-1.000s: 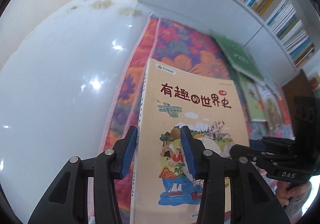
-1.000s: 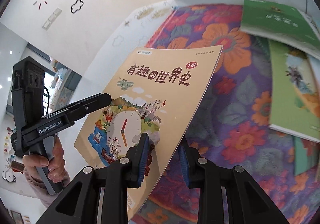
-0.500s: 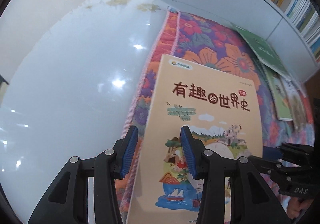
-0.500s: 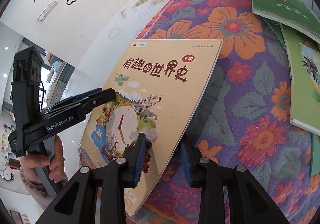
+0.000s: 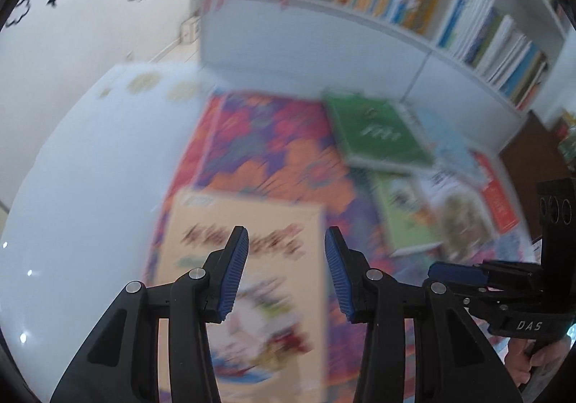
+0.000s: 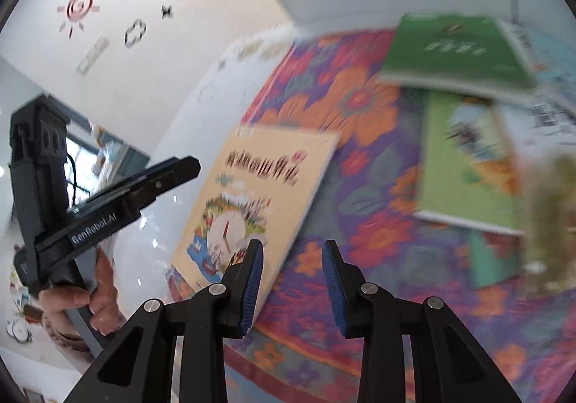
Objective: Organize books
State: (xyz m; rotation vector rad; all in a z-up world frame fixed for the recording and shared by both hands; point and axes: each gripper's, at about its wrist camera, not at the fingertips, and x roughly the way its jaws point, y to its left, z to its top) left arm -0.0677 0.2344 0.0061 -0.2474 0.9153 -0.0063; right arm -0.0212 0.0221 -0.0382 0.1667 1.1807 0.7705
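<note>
left wrist: your left gripper [image 5: 286, 277] released, cream book [image 5: 248, 280] flat on mat below it, blurred | right wrist: your right gripper [image 6: 291, 280] looks released too, book [image 6: 259, 201] lower centre | progress: green books [image 6: 457, 50] upper right unshelved

The right gripper [image 6: 291, 282] hangs with jaws apart and nothing between them, above a yellow book [image 6: 259, 194] lying on a flowered cloth [image 6: 360, 223]. Green books [image 6: 457, 46] lie beyond.

Floral mat [image 5: 273, 136] on white table [image 5: 90, 169]; wall decals [image 6: 108, 3].
</note>
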